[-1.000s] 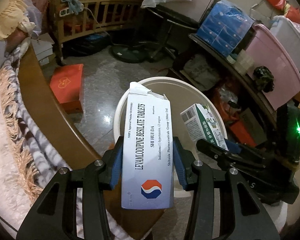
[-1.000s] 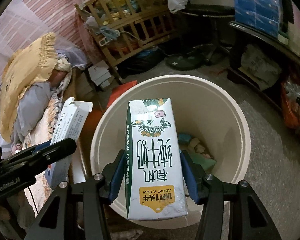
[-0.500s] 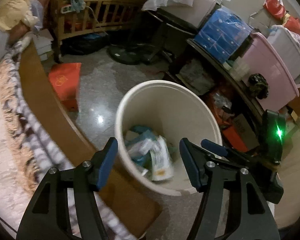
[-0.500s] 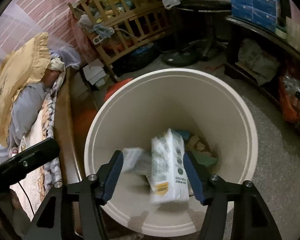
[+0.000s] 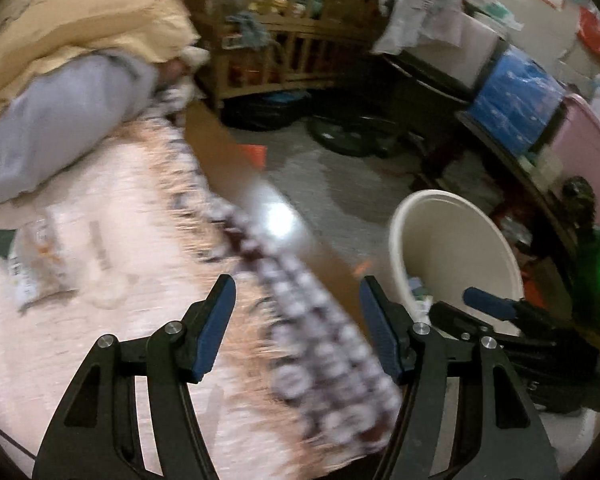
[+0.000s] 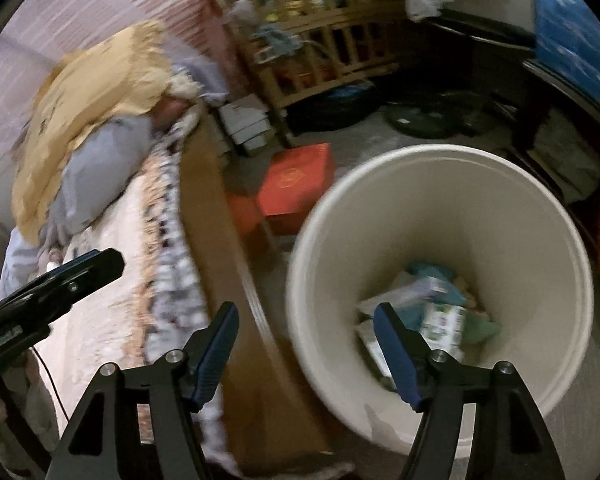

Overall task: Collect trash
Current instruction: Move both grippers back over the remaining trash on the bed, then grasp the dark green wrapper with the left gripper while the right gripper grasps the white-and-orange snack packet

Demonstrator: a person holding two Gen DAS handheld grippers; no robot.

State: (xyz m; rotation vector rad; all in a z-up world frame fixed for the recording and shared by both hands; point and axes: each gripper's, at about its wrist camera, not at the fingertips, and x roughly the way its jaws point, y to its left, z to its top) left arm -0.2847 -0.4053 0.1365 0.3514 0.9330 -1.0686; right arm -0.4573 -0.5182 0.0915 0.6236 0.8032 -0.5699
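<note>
While both tools gape empty — the right tool (image 6: 306, 350) opening yet, the left tool (image 5: 296, 326) wide — cartons already lie in the bin (image 6: 548, 216). One wrapper (image 5: 32, 264) remains on the bed (image 5: 112, 216), well in from its edge.

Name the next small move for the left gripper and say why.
Probably carry the left gripper on across the bed toward the crumpled wrapper lying on the pale blanket. Its jaws stand open with nothing between them, the cream bin already holds the dropped cartons, and that wrapper looks like the nearest trash left, though blur makes it hard to identify.
</note>
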